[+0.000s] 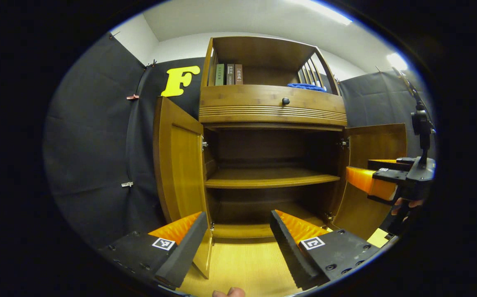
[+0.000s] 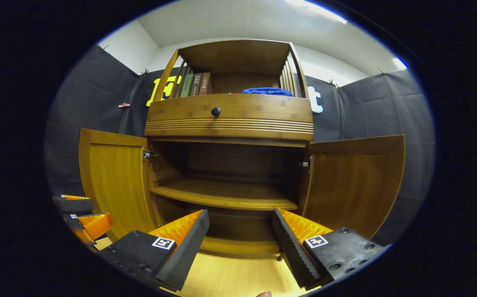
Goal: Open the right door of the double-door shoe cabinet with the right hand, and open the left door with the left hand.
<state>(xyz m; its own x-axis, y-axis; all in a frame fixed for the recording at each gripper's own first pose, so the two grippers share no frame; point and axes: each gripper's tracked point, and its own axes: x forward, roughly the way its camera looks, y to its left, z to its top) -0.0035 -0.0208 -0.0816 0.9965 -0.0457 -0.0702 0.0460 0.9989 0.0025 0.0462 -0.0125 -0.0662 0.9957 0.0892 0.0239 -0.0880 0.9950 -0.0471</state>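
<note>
Both doors of the shoe cabinet (image 2: 228,123) stand open, so the task looks done as far as I can judge. The left door (image 2: 112,177) is swung wide to the side, and the right door (image 2: 353,181) is swung out just as far the other way. Inside, the middle shelf (image 2: 222,196) and the bottom board lie bare. Above the doors, the drawer with its dark knob (image 2: 215,111) is shut, with books (image 2: 195,84) and a blue cloth (image 2: 267,91) on the top shelf.

The left gripper (image 1: 238,237) hangs in front of the opening with its fingers apart, holding nothing; the left door's lower edge sits just beside its left finger. The right gripper (image 2: 240,237) is likewise spread and empty, facing the middle of the cabinet. In the left gripper view the right gripper shows off to the side, near the right door's free edge, though the lens bends things there and I cannot tell whether it touches.

There is open floor (image 2: 230,276) in front of the cabinet for pulling back. The door edges are what could catch.
</note>
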